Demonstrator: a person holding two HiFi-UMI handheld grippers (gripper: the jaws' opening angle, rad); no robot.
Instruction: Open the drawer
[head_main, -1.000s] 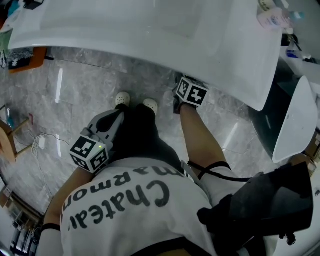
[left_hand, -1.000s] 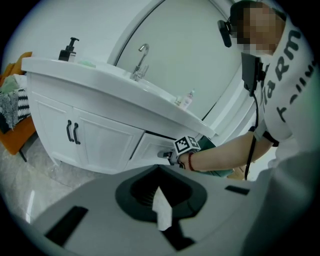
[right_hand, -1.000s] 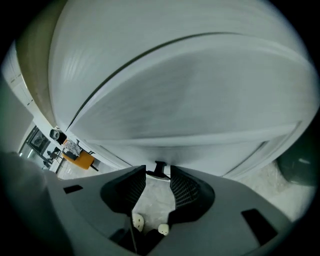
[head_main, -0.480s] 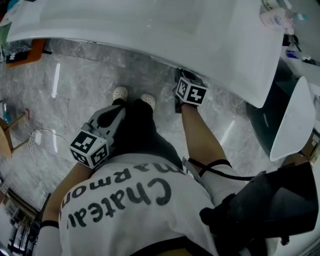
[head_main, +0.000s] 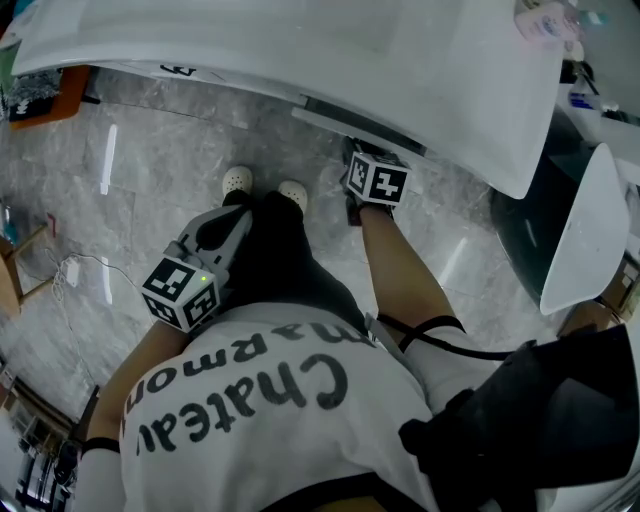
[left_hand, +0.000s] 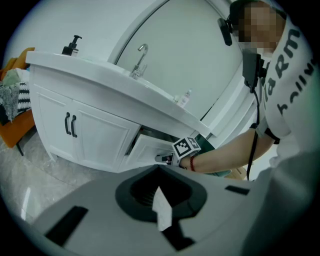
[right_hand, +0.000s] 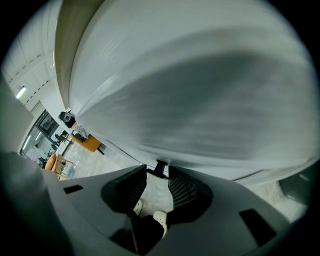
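A white drawer (left_hand: 148, 150) under the vanity top stands partly pulled out; its top edge (head_main: 352, 121) shows past the counter rim. My right gripper (head_main: 356, 165) reaches under the counter at the drawer front (right_hand: 200, 100). The black drawer handle (right_hand: 161, 169) sits between its fingertips (right_hand: 176, 186), and the gripper (right_hand: 158, 173) is shut on it. From the left gripper view the right gripper (left_hand: 170, 158) is at the drawer's face. My left gripper (head_main: 232, 222) hangs by the person's left leg, shut, holding nothing (left_hand: 160, 170).
The white vanity top (head_main: 300, 50) overhangs the drawer, with a tap (left_hand: 141, 52) and a soap pump (left_hand: 73, 45). Two cabinet doors with black handles (left_hand: 70, 125) stand left of the drawer. The person's white shoes (head_main: 240, 182) are on the marble floor. An orange chair (head_main: 52, 117) is far left.
The drawer's top edge has come out from under the counter rim, and the right gripper has drawn back a little with it. The left gripper has stayed put.
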